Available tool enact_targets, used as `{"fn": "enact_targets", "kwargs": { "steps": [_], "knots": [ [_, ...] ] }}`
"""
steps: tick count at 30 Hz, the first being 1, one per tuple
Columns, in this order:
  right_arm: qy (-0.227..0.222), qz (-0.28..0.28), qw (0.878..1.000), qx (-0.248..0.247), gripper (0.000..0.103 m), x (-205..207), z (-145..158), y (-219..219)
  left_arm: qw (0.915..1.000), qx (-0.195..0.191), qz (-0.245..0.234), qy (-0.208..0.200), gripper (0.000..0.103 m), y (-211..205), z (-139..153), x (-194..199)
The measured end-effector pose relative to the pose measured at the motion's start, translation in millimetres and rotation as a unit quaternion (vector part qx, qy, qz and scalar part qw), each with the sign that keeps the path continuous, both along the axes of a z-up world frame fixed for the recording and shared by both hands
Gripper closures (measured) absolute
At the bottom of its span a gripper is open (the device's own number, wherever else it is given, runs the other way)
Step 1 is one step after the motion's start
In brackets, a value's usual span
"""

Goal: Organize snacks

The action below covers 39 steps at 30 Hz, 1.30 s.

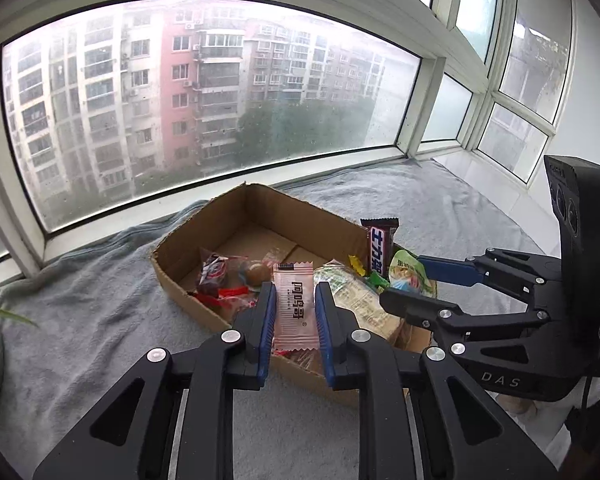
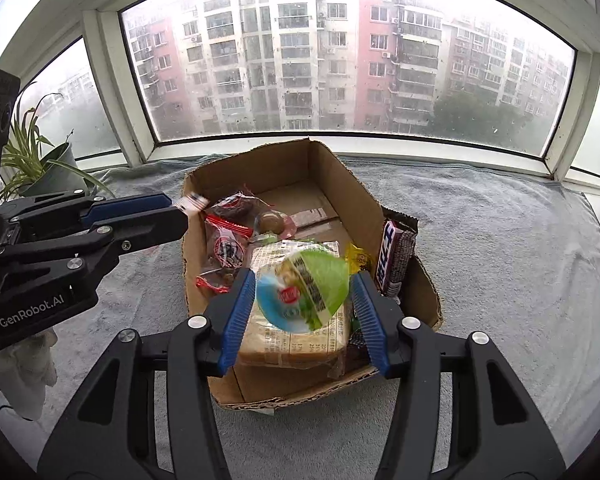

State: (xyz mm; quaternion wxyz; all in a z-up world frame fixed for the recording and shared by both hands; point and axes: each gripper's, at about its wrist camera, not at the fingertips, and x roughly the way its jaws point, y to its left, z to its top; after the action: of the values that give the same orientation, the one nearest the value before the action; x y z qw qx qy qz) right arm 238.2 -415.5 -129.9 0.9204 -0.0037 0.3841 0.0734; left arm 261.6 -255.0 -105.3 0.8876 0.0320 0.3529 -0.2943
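Observation:
My left gripper (image 1: pixel 296 308) is shut on a pink sachet (image 1: pixel 294 304) with dark print, held upright over the near wall of the open cardboard box (image 1: pixel 204 224). In the right wrist view the left gripper (image 2: pixel 180 210) is at the box's left wall, with the sachet's end (image 2: pixel 192 202) poking out. My right gripper (image 2: pixel 302 300) hangs over the box (image 2: pixel 340 176) with its jaws apart. A blurred round green and blue packet (image 2: pixel 308 280) is between the pads with a small gap on each side. Under it lies a flat tan packet (image 2: pixel 296 344).
Red-wrapped snacks (image 2: pixel 228 248) and a round brown sweet (image 2: pixel 270 222) lie in the box. A dark chocolate bar (image 2: pixel 396 256) leans on the outside of its right wall. A grey towel (image 2: pixel 500 240) covers the window sill. A potted plant (image 2: pixel 48 164) stands at the far left.

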Motion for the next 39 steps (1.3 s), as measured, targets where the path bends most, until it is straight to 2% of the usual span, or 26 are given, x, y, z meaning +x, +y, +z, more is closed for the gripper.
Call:
{"fn": "enact_targets", "kwargs": {
  "steps": [2,3,4,5,17,20,27,29,33,36,39],
  "knots": [
    [-0.002,-0.001,1.000,0.000,0.035,-0.1,0.7,-0.1,1.0000,0.006,0.000,-0.005,0.082,-5.9,1.4,1.6],
    [-0.002,-0.002,1.000,0.001,0.035,-0.4,1.1,-0.5,0.9999,0.008,0.001,-0.009,0.077,-7.4,2.6,1.8],
    [-0.003,-0.002,1.000,0.002,0.035,-1.0,1.6,-0.6,0.9999,0.007,0.001,-0.012,0.069,-8.4,3.7,1.8],
    [-0.003,-0.004,1.000,0.002,0.035,-1.8,2.1,-0.6,0.9999,0.006,0.000,-0.013,0.068,-8.6,4.4,2.0],
    [-0.012,-0.009,1.000,0.017,0.035,-21.7,14.3,4.5,0.9997,-0.003,0.020,-0.011,0.067,2.3,17.2,-7.4],
    [-0.018,-0.012,1.000,0.022,0.035,-29.3,20.2,5.7,0.9997,-0.005,0.019,-0.016,0.059,4.1,23.1,-14.3],
    [-0.028,-0.027,0.999,0.035,0.034,-53.3,34.6,6.0,0.9993,-0.009,0.022,-0.028,0.059,9.2,35.4,-30.7],
    [-0.033,-0.032,0.998,0.038,0.030,-62.4,38.7,6.0,0.9994,-0.012,0.024,-0.024,0.056,12.5,37.4,-35.7],
    [-0.039,-0.042,0.998,0.038,0.030,-80.4,44.8,8.2,0.9993,-0.011,0.030,-0.021,0.053,18.7,39.6,-49.3],
    [-0.037,-0.044,0.998,0.028,0.029,-91.4,46.4,12.7,0.9990,-0.003,0.038,-0.022,0.047,21.9,40.8,-59.4],
    [-0.033,-0.047,0.998,0.020,0.029,-100.4,47.7,16.4,0.9987,-0.002,0.046,-0.021,0.046,27.0,42.7,-68.1]
  ]
}}
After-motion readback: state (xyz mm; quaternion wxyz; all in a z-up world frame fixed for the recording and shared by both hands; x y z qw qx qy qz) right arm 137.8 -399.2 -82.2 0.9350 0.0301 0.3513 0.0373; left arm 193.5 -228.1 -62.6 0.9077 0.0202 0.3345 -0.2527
